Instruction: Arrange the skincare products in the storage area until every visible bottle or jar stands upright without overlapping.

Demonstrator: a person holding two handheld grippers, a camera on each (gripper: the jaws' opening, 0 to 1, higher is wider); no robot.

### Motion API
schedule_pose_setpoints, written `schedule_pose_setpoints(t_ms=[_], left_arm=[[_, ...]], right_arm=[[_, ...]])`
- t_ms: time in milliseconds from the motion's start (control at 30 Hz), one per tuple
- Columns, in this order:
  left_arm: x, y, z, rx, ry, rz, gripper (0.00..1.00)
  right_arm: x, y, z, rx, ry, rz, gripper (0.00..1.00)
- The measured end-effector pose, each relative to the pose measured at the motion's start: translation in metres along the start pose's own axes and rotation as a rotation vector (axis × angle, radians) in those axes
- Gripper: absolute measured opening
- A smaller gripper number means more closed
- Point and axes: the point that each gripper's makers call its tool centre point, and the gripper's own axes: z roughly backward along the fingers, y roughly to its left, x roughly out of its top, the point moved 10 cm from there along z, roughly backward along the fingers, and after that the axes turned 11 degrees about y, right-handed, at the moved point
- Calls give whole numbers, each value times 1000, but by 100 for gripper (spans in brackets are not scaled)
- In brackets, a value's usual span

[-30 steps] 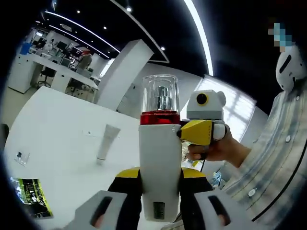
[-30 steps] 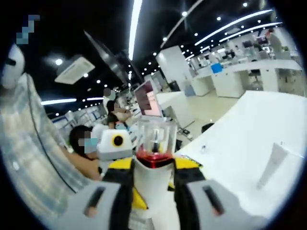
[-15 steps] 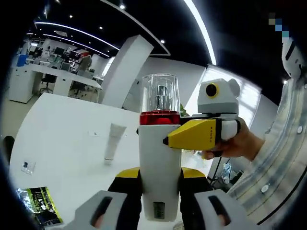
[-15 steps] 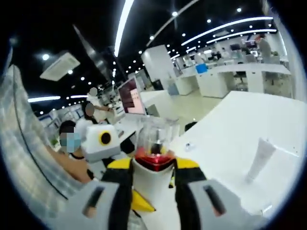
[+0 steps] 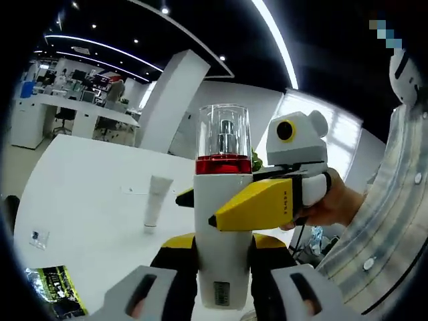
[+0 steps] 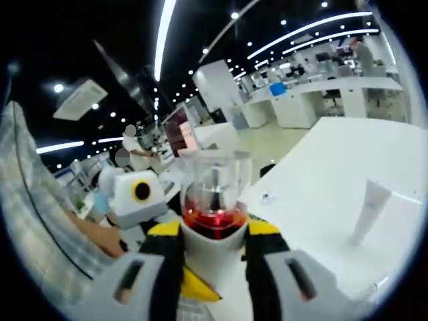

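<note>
- A wide white table (image 5: pixel 80 180) spreads under bright ceiling strip lights, seen in both the left gripper view and the right gripper view (image 6: pixel 334 174).
- A person's checked sleeve (image 5: pixel 381 234) curves down the right edge of the left gripper view.
- A white pump bottle (image 5: pixel 223 227) with a red collar and a clear cap stands upright in the middle of the left gripper view, held up in the air above the table. It also sits at the centre of the right gripper view (image 6: pixel 214 221).
- The left gripper (image 5: pixel 223 267) has its two yellow-and-black jaws closed against the lower sides of the bottle.
- The right gripper (image 6: pixel 214 247) presses its jaws on either side of the same bottle just below the red collar. In the left gripper view its yellow jaws (image 5: pixel 227 207) reach in from the right, one passing in front of the bottle and one behind it.
- A hand (image 5: pixel 321 207) holds that right gripper.
- A small white tube (image 5: pixel 155 200) stands cap-down on the table, well apart from the bottle, also visible in the right gripper view (image 6: pixel 369 210).
</note>
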Motion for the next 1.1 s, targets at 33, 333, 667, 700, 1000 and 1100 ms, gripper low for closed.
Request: schedule_pose_setpoints(t_ms=[33,333,667,700,1000,1100], left_arm=[[0,0,0,-2,-7,8,28],[-1,-1,6,-19,-51,56,28],[-6,-2,12,7,-39,34,28],[-6,-2,12,6,-40,33,29],[-5,-2,11,12,-80,13,31],[-4,-1,13,23,-94,10,31]], right_arm=[[0,0,0,-1,-6,4,34],[3,3,0,10,-16,10,34],[1,6,0,49,5,9,30],[1,8,0,50,2,20,30],[5,12,2,26,-5,113,28],[8,12,1,27,-16,120,28]])
